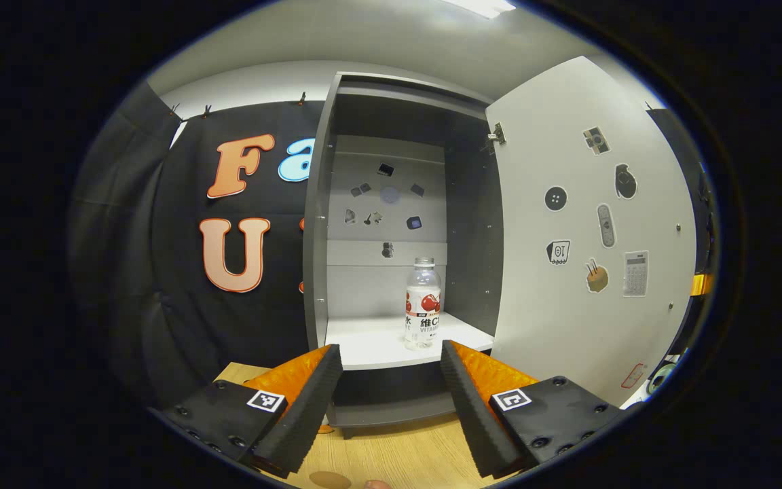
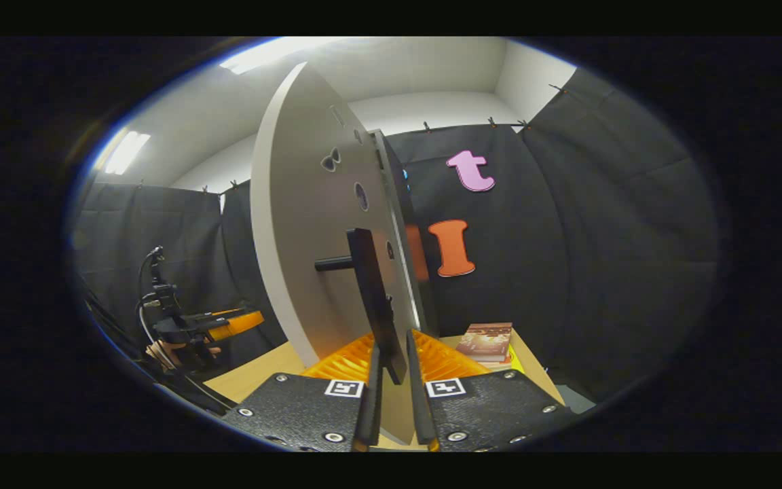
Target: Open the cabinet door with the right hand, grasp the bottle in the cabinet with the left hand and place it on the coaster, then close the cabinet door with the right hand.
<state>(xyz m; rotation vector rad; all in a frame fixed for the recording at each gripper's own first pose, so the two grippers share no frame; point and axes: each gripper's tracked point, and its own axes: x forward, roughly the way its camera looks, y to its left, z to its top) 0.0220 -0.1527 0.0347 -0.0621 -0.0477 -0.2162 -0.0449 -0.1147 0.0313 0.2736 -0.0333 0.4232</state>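
Clear plastic, the bottle (image 1: 422,303) stands upright on the cabinet shelf (image 1: 370,346), well ahead of the left gripper (image 1: 391,380), whose fingers gape wide and hold nothing. A hasty reach could topple it. The right gripper view adds the right gripper (image 2: 391,380) clamped on the door handle (image 2: 372,299), keeping the cabinet door (image 1: 588,224) wide.

A: Cabinet door (image 1: 588,231)? Matt, smooth laminate-looking board w/ flat paper-like stickers. Shelf (image 1: 377,346) same smooth finish, slight sheen.
B: Bottle (image 1: 423,303) is clear glossy plastic w/ a shiny printed label. Table (image 1: 398,455) looks like wood grain, satin.
A: Handle (image 2: 372,299) on the door: matt, prob. metal or plastic, can't tell. Hinge (image 1: 497,134) shiny metal. Booth wall (image 2: 567,238) soft matt cloth, creased
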